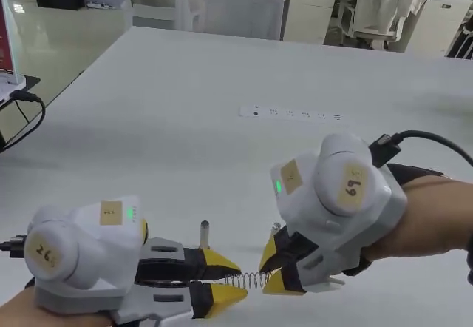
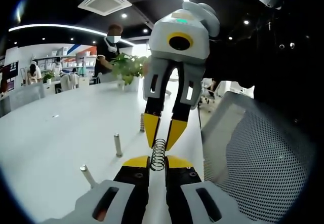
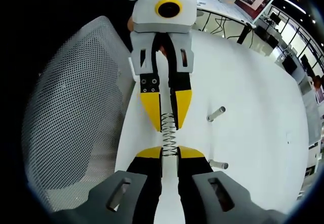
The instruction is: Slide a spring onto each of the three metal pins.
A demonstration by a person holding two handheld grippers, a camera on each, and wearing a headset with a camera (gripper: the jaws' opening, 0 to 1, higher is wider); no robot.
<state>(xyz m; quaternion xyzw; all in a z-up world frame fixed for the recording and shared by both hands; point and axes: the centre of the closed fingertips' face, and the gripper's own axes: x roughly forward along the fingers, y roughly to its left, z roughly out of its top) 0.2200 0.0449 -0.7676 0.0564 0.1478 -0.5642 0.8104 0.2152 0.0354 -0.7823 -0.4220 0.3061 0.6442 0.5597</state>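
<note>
Now left gripper (image 1: pixel 239 280) and right gripper (image 1: pixel 270 271) jaws each clamp the same spring (image 1: pixel 252 279).

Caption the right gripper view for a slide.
Left gripper and right gripper hold one spring end to end beside two bare pins on a white table.

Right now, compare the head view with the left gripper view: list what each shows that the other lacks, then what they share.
Head view adds: a power strip and a far chair across the table.
Left gripper view adds: a mesh chair, a plant and a person behind.
Shared: the left claw and right claw, tip to tip, each shut on one end of the spring, with pins standing on the table nearby.
</note>
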